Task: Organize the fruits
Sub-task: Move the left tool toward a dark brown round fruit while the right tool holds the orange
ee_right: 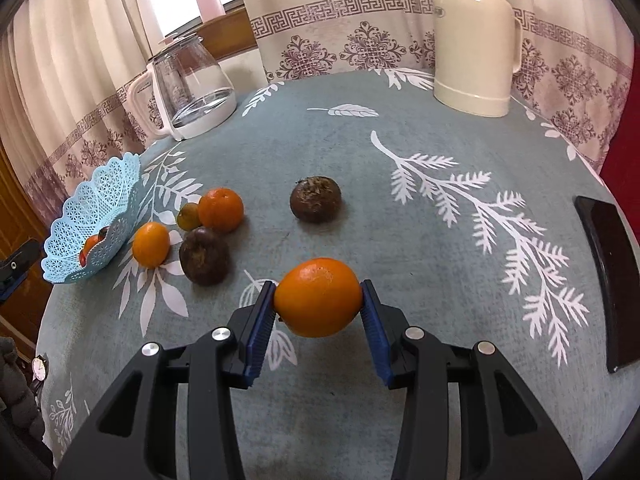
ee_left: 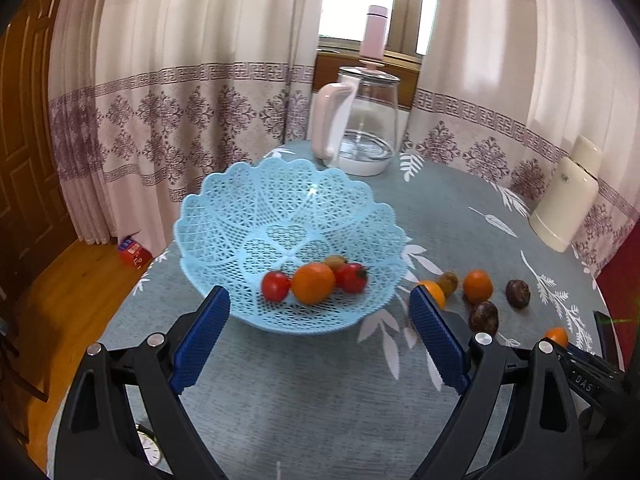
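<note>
A light blue lattice basket (ee_left: 224, 216) (ee_right: 100, 196) holds an orange (ee_left: 313, 283), two tomatoes (ee_left: 276, 286) (ee_left: 352, 278) and a small brownish fruit (ee_left: 335, 261). My left gripper (ee_left: 320, 344) hangs open just in front of it, with nothing between its fingers. My right gripper (ee_right: 318, 314) is shut on an orange (ee_right: 318, 298) held over the table; that orange (ee_left: 557, 337) shows at the lower right in the left wrist view. Loose on the cloth lie two oranges (ee_right: 221, 210) (ee_right: 151, 245), a small greenish fruit (ee_right: 189, 216) and two dark brown fruits (ee_right: 316, 199) (ee_right: 204, 256).
The round table has a grey-blue leaf-print cloth (ee_right: 360, 400). A glass kettle (ee_left: 360, 120) (ee_right: 192, 88) and a cream thermos jug (ee_right: 474, 48) (ee_left: 568, 196) stand at the back. A dark phone (ee_right: 608, 280) lies at the right edge. A red box (ee_left: 134, 252) sits on the floor.
</note>
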